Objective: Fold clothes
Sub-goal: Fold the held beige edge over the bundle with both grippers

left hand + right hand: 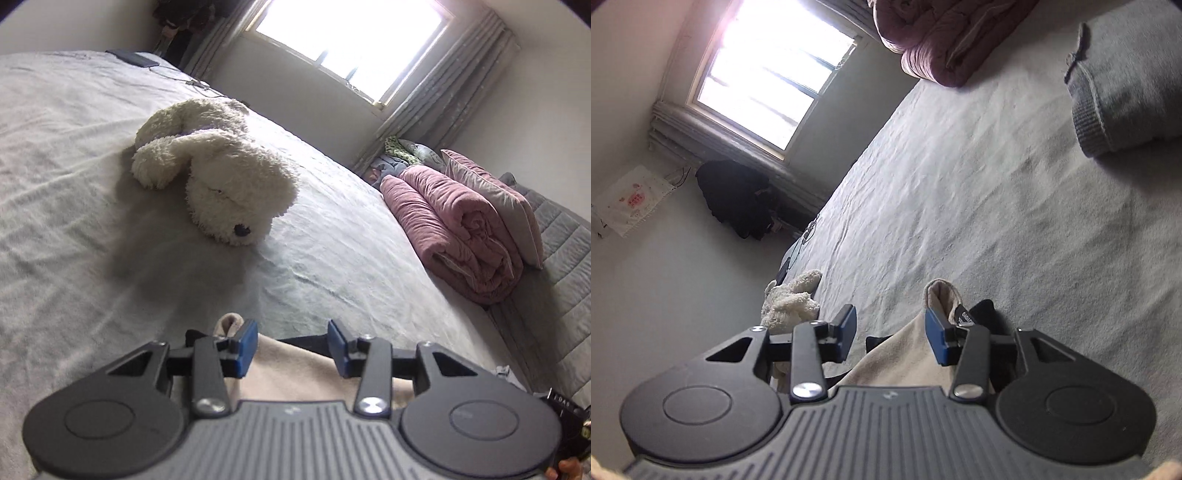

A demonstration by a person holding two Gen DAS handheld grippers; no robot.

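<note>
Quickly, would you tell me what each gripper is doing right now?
Left gripper: open, over the beige garment, holding nothing.
Right gripper: open, holding nothing.

We see daylight pouring from the window (351, 40), blown out to pure white at twelve o'clock in the left wrist view, and again at eleven o'clock in the right wrist view (768, 74). The glare washes the bed (74, 184) pale near the sill. We note a soft shadow spreading from the plush toy (218, 173) toward seven o'clock. Both frames bend strongly at the edges, with dark vignetted corners. The tongs' housing at six o'clock looks slightly soft, and the right wrist view is dimmer, with a faint pink cast at ten o'clock.
</note>
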